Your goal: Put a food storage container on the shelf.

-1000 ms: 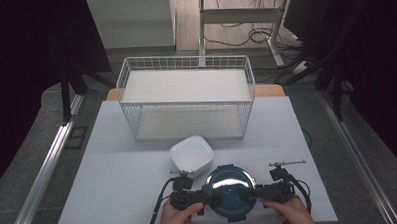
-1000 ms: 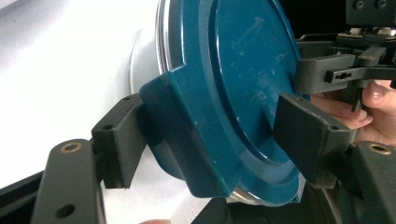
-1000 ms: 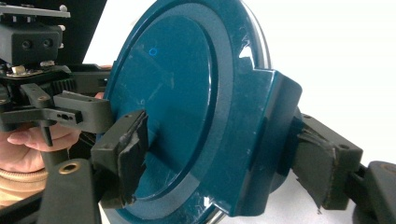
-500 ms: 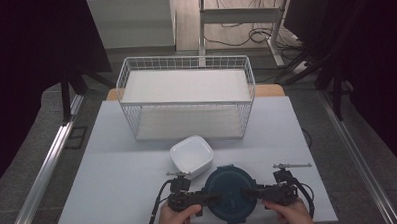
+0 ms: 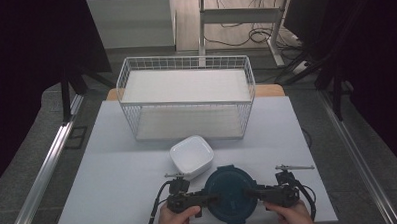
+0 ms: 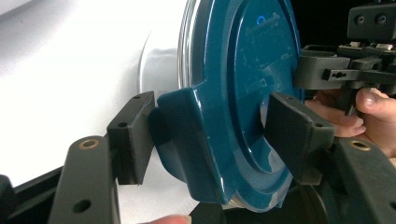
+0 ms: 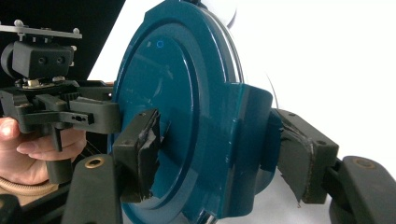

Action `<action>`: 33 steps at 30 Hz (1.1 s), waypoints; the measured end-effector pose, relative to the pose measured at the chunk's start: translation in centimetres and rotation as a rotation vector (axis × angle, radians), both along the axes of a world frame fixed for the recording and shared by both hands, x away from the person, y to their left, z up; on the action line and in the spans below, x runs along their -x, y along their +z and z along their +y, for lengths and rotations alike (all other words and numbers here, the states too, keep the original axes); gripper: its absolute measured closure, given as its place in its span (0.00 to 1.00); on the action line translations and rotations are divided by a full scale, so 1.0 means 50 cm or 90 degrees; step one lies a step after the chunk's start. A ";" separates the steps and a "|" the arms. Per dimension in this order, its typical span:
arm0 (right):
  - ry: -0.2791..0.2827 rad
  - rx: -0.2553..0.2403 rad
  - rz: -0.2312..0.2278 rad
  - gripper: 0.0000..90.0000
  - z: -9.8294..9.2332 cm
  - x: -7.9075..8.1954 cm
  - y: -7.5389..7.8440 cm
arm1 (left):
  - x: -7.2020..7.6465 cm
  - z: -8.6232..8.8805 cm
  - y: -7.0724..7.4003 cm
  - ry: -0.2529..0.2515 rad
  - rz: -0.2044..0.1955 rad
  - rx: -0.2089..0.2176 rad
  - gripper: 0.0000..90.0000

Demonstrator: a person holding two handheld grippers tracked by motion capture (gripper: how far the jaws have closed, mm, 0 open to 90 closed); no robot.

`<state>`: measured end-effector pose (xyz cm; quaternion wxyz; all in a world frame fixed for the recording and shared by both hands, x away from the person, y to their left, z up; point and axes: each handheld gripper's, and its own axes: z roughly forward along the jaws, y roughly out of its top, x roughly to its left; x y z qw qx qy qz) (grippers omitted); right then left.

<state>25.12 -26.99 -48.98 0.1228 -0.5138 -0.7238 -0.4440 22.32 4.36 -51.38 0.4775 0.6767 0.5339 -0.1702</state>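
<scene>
1. Closing in from both sides, the two sets of jaws have just been narrowing onto the dark teal lid (image 5: 230,195) of a round clear container near the front edge of the table. In the left gripper view, the left gripper (image 6: 210,135) has one pad on the lid's top face and the other against the outside of a side clip flap (image 6: 187,140), so it pinches that flap.
2. In the right gripper view, the right gripper (image 7: 219,154) does the same on the opposite flap (image 7: 245,140): one worn pad sits on the lid's top, the other presses behind the flap. Both grips look seated, though whether they are firm I cannot tell.
3. The step in hand looks like working the two opposite clips of the lid. To do it well, keep each pad flat on its flap, not on the corner, and squeeze evenly so neither pad slides off the smooth plastic.
4. Move both hands (image 5: 176,220) together; if one side leads, the container is likely to tilt or skid on the white table (image 5: 114,195).
5. Keep the container low while the clips are worked, since the glass-like body under the lid could drop free.
6. Farther out, a white square bowl (image 5: 191,155) sits just beside the lid, toward the back left; avoid nudging it.
7. Behind that stands a white wire basket (image 5: 186,100), well apart.
</scene>
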 end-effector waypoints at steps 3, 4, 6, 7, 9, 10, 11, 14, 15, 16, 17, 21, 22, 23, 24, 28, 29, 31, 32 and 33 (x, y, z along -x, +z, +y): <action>-0.004 -0.002 -0.002 0.40 -0.002 0.004 0.002 | 0.002 -0.001 0.007 -0.004 -0.002 -0.008 0.40; -0.004 -0.002 -0.002 0.40 -0.002 0.004 0.002 | 0.002 -0.001 0.007 -0.004 -0.002 -0.008 0.41; -0.011 -0.005 -0.003 0.41 -0.003 0.007 0.004 | 0.002 0.000 0.010 -0.001 -0.002 -0.007 0.42; -0.012 -0.004 -0.007 0.41 -0.003 0.008 0.006 | 0.003 0.000 0.012 0.001 -0.002 -0.007 0.43; -0.020 -0.007 -0.013 0.42 -0.003 0.011 0.009 | 0.008 -0.002 0.018 0.002 -0.019 -0.014 0.44; -0.021 -0.008 -0.017 0.42 -0.004 0.012 0.010 | 0.010 -0.005 0.021 0.000 -0.029 -0.022 0.44; -0.021 -0.007 -0.022 0.42 -0.005 0.013 0.012 | 0.010 -0.006 0.024 0.002 -0.032 -0.025 0.44; -0.022 -0.002 -0.029 0.42 -0.005 0.018 0.015 | 0.008 -0.006 0.025 0.001 -0.029 -0.023 0.44; -0.024 0.000 -0.031 0.42 -0.004 0.020 0.017 | 0.008 -0.006 0.025 0.000 -0.028 -0.023 0.44; -0.024 0.002 -0.035 0.42 -0.003 0.022 0.018 | 0.007 -0.005 0.025 -0.001 -0.029 -0.024 0.44; -0.023 0.005 -0.039 0.42 -0.001 0.023 0.019 | 0.007 -0.005 0.026 0.002 -0.028 -0.024 0.44; -0.022 -0.004 -0.036 0.42 -0.002 0.023 0.016 | 0.008 -0.007 0.036 0.005 -0.058 -0.039 0.43; -0.024 -0.006 -0.032 0.42 -0.003 0.024 0.015 | 0.008 -0.007 0.036 0.005 -0.058 -0.039 0.44; -0.024 -0.006 -0.032 0.42 -0.003 0.024 0.015 | 0.007 -0.007 0.036 0.001 -0.060 -0.042 0.44; -0.024 -0.006 -0.035 0.42 -0.003 0.024 0.015 | 0.007 -0.006 0.036 0.000 -0.056 -0.040 0.44; -0.027 -0.004 -0.044 0.42 -0.002 0.026 0.019 | 0.006 -0.006 0.037 -0.003 -0.056 -0.037 0.44; -0.028 -0.004 -0.046 0.42 -0.002 0.026 0.021 | 0.006 -0.006 0.039 -0.005 -0.058 -0.037 0.44; -0.028 -0.003 -0.054 0.42 -0.003 0.026 0.027 | 0.005 -0.006 0.043 -0.008 -0.062 -0.038 0.44; -0.028 -0.003 -0.056 0.42 -0.003 0.027 0.029 | 0.004 -0.007 0.045 -0.008 -0.063 -0.036 0.44; -0.026 0.001 -0.063 0.42 -0.002 0.027 0.036 | 0.003 -0.005 0.049 -0.010 -0.065 -0.034 0.44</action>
